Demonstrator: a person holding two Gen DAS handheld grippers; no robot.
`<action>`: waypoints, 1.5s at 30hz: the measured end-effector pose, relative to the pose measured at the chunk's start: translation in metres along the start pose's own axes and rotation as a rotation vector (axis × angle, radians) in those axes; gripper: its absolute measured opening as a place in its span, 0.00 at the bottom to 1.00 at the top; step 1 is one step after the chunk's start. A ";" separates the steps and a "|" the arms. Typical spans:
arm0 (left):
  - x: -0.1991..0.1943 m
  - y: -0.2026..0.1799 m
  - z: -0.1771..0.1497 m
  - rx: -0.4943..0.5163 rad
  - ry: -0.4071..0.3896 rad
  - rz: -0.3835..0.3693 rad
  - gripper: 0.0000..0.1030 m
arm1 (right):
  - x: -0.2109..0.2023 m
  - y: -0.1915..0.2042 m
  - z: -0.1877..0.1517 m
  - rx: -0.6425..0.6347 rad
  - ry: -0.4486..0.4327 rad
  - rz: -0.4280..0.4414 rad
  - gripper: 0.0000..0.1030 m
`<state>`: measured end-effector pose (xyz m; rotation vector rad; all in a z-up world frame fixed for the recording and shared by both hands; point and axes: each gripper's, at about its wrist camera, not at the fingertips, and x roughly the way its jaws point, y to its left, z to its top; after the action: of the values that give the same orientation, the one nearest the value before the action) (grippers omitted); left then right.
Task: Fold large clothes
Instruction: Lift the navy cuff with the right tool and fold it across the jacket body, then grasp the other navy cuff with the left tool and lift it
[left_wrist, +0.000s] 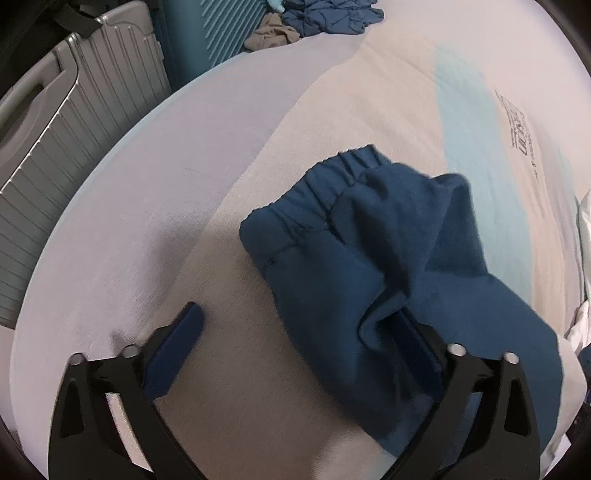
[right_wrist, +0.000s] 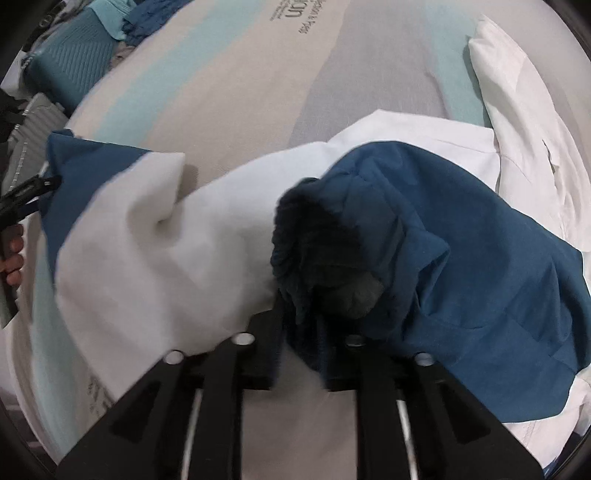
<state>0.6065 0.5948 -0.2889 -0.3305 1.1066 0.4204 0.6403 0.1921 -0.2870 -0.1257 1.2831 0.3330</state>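
Dark blue trousers (left_wrist: 369, 251) with an elastic waistband lie bunched on the bed sheet (left_wrist: 229, 147). My left gripper (left_wrist: 295, 332) is open; its left finger (left_wrist: 177, 347) rests on the sheet, and the blue cloth drapes over its right finger. In the right wrist view my right gripper (right_wrist: 299, 332) is shut on a bunched end of the blue trousers (right_wrist: 461, 266), held above a white garment (right_wrist: 177, 251). The left gripper (right_wrist: 26, 195) shows at the left edge there, by the trousers' far end.
Grey ribbed suitcases (left_wrist: 55, 140) stand beside the bed at the left. A pile of blue and brown clothes (left_wrist: 314, 18) lies at the far end. More white cloth (right_wrist: 524, 129) lies at the right of the bed. A teal suitcase (right_wrist: 70, 62) stands at the back.
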 end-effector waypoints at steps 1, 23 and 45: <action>-0.002 -0.001 0.001 -0.001 -0.005 0.001 0.78 | -0.004 0.000 -0.001 0.001 -0.006 0.014 0.46; -0.062 -0.028 -0.008 -0.023 -0.079 -0.128 0.00 | -0.083 -0.093 -0.025 0.148 -0.150 0.093 0.75; -0.151 -0.228 -0.084 0.170 -0.171 -0.304 0.00 | -0.140 -0.197 -0.051 0.118 -0.234 -0.090 0.93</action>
<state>0.5930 0.3331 -0.1753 -0.3008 0.9003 0.0815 0.6210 -0.0325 -0.1860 -0.0418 1.0584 0.1878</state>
